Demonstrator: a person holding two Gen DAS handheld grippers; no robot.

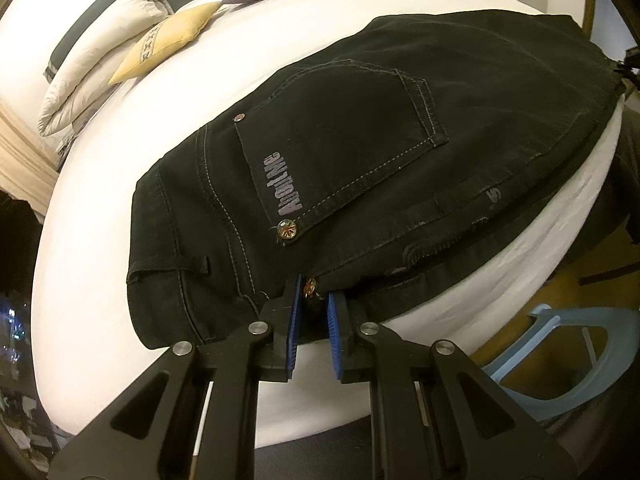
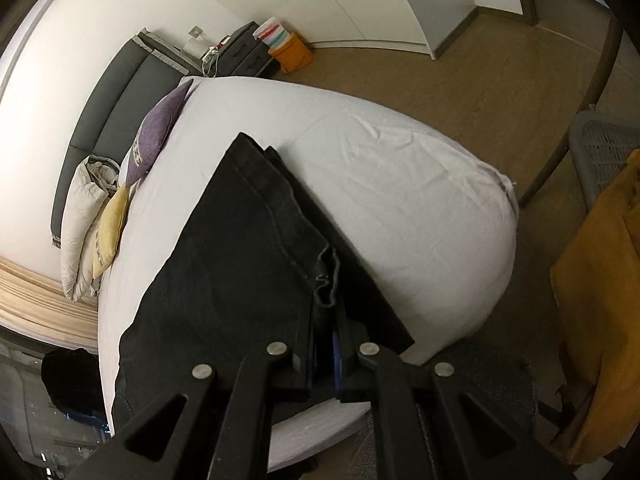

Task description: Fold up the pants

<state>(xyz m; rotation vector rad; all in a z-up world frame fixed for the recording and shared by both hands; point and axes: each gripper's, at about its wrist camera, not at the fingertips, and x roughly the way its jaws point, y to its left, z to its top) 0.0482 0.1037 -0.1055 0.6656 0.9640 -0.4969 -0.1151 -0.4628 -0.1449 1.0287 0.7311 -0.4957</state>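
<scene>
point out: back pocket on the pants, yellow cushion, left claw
back pocket (image 1: 344, 136): left wrist view, middle of the stitched pocket panel.
yellow cushion (image 1: 168, 40): left wrist view, centre of its top face.
left claw (image 1: 311, 300): left wrist view, midway between the blue-padded fingertips, at the pants' waistband edge.
</scene>
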